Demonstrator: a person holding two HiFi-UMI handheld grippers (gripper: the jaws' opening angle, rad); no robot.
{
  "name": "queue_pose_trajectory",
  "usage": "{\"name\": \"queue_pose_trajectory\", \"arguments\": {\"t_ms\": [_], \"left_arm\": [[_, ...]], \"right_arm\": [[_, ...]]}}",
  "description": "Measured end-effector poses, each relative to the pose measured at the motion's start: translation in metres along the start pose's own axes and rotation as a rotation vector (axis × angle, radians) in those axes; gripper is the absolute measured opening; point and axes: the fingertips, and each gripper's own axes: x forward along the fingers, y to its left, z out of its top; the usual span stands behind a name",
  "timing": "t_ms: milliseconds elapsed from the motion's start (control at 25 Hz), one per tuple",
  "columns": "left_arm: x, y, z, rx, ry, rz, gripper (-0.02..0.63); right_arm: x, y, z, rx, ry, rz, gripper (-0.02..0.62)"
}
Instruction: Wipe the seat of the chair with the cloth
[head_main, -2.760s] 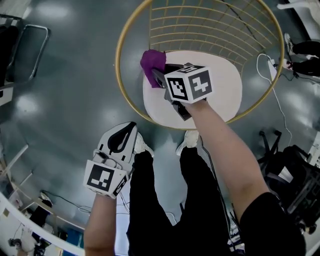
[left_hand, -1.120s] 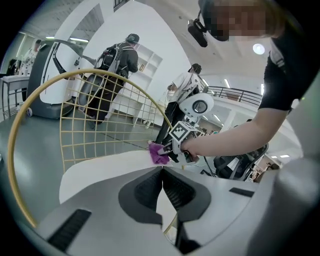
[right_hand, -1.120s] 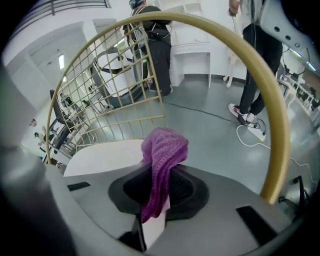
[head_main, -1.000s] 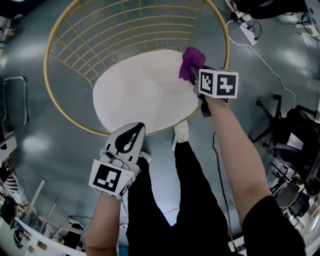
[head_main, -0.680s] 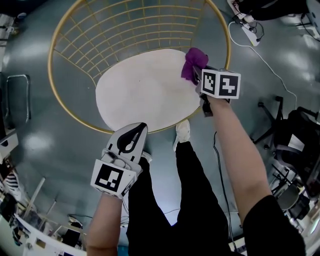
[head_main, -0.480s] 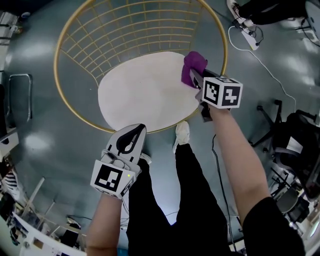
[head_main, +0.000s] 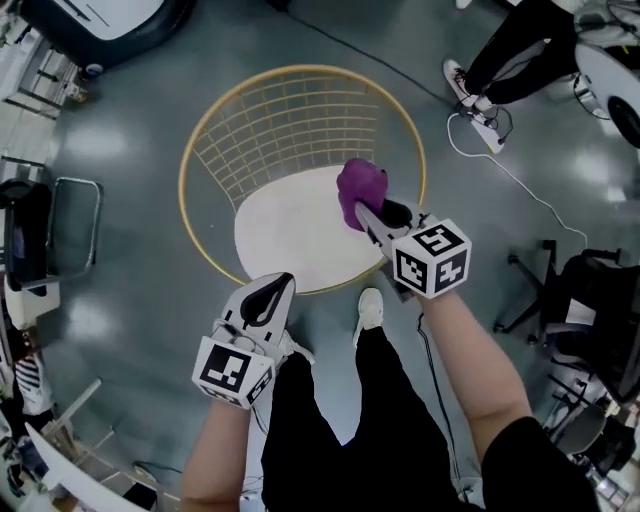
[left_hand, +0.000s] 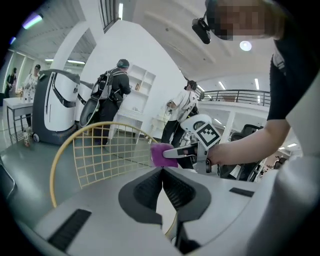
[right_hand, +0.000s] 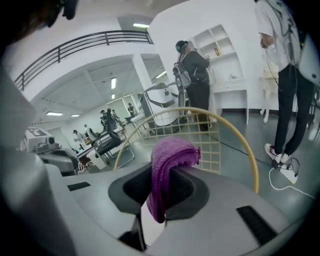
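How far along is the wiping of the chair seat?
Done: the right claw is shut on the purple cloth. In hand: the cloth is over the white seat; contact is unclear. Remaining: no stain shows, so it cannot be judged. The left claw is shut, empty.

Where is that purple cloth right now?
In the head view, the purple cloth is pinched in the right hand-held gripper, over the right side of the chair's white seat, near the gold wire backrest.
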Motion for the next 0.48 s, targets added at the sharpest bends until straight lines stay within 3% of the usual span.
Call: {"name": "queue_pose_trajectory", "arguments": {"t_ms": [240,480], "left_arm": [[-0.063,-0.028,0.057,0.052,-0.063,0.049,0.017],[-0.128,-0.067,0.105,0.080,-0.148,0.074,0.017]], "right_arm": [[-0.068,0.082,0.063,-0.136,-0.087,0.076,0.071],[-0.139,0.143,0.097,-0.176,-0.170,0.102,0.071]]}}
